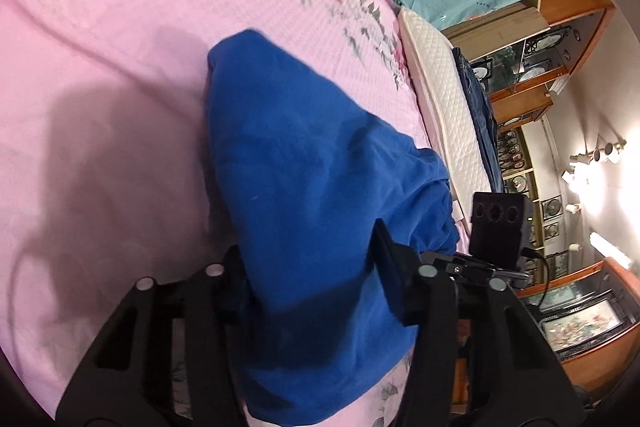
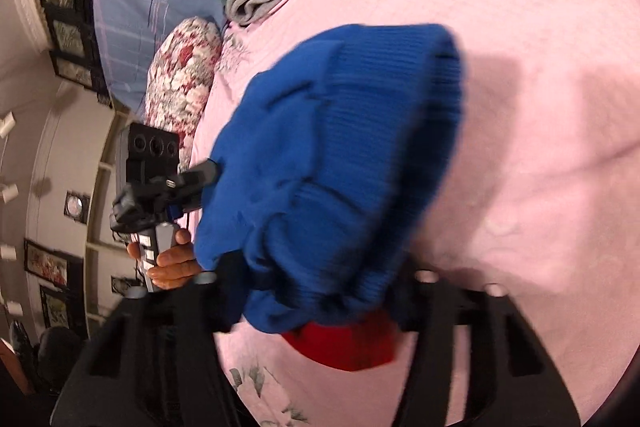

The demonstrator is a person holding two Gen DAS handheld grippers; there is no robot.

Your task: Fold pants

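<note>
Soft blue fleece pants [image 1: 304, 163] hang bunched over the pink bed cover [image 1: 100, 47], near its side edge. Left tongs [image 1: 308, 251] & right tongs [image 2: 316, 279] both pinch the cloth. Fold prob. only begun; no neat layers yet.

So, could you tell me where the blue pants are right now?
The pants hang between both grippers above the pink bedspread; the right gripper holds the ribbed waistband, the left gripper the other end.

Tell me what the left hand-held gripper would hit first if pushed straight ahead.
The blue pants: the left hand-held gripper already has them between its fingers, bunched ahead. Past them probably lies the pink bedspread, though depth is unclear.
</note>
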